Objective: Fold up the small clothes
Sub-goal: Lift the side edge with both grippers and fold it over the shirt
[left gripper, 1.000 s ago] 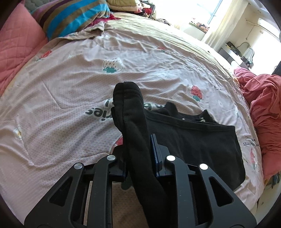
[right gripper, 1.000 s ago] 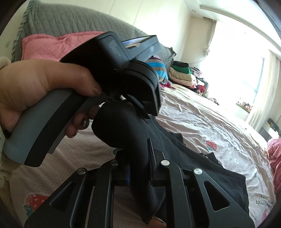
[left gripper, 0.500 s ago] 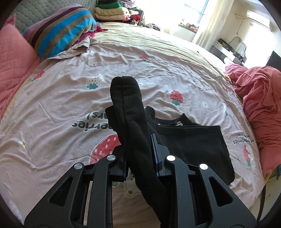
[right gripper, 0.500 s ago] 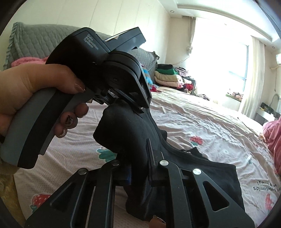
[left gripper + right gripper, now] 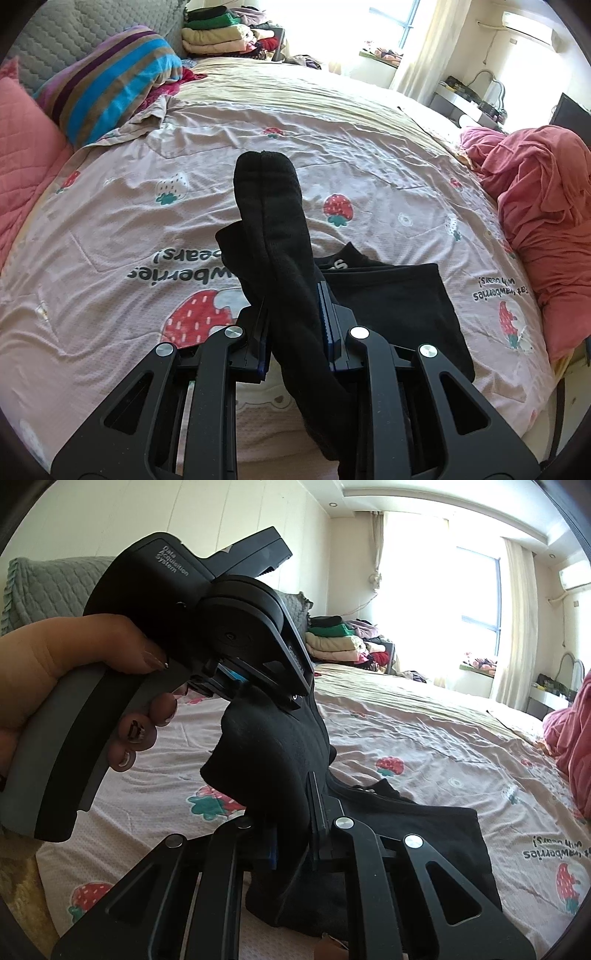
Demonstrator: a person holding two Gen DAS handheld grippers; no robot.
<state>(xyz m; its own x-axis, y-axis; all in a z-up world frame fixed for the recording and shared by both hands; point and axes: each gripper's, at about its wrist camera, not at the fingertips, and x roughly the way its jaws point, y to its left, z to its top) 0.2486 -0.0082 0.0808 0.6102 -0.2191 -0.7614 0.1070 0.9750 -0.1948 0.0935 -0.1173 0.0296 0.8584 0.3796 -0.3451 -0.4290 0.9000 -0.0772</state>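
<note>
A black sock (image 5: 271,221) is held up off the bed, its toe end sticking out ahead of my left gripper (image 5: 293,325), which is shut on it. My right gripper (image 5: 293,823) is shut on the same sock (image 5: 266,768) lower down, just below the left gripper's body (image 5: 207,635), which a hand holds. A folded black garment (image 5: 391,306) lies flat on the pink strawberry bedsheet (image 5: 110,229) below and to the right; it also shows in the right wrist view (image 5: 436,834).
A striped pillow (image 5: 107,85) and a pink quilted pillow (image 5: 22,155) lie at the bed's left. A pile of red cloth (image 5: 539,206) sits at the right edge. Stacked folded clothes (image 5: 221,33) stand at the far end.
Both grippers have risen and tilted up with the sock between them. The bed and the black garment look further below, and more of the room shows.
</note>
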